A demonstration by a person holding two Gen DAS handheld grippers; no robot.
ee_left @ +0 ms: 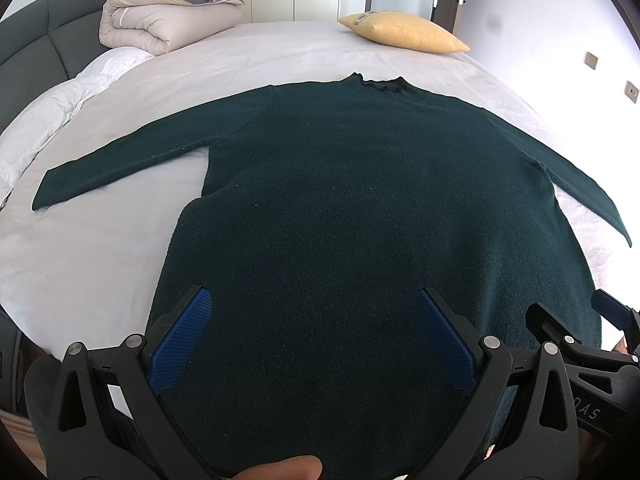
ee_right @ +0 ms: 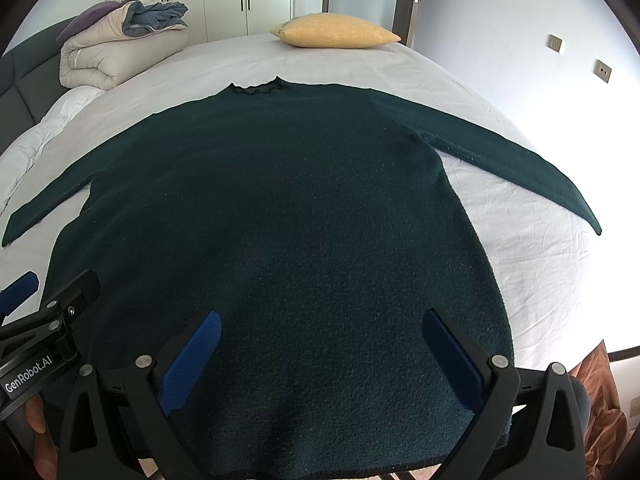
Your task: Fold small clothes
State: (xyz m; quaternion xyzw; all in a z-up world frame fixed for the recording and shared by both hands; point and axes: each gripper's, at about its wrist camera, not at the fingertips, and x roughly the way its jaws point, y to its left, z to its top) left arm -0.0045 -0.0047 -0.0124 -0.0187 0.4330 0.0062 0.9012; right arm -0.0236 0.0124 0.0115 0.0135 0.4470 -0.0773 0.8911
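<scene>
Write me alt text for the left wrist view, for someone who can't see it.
A dark green sweater lies flat on a white bed, sleeves spread and collar away from the camera. The left gripper hovers over its hem, jaws open. A yellow pillow and a folded duvet sit at the far side.

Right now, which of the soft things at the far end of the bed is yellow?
The yellow pillow, lying alone at the far edge near the door. The other, the rolled duvet bundle by the headboard, is beige, grey-blue and purple.

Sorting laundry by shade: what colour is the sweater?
Dark green sweater, plain; clearest in the right wrist view.
</scene>
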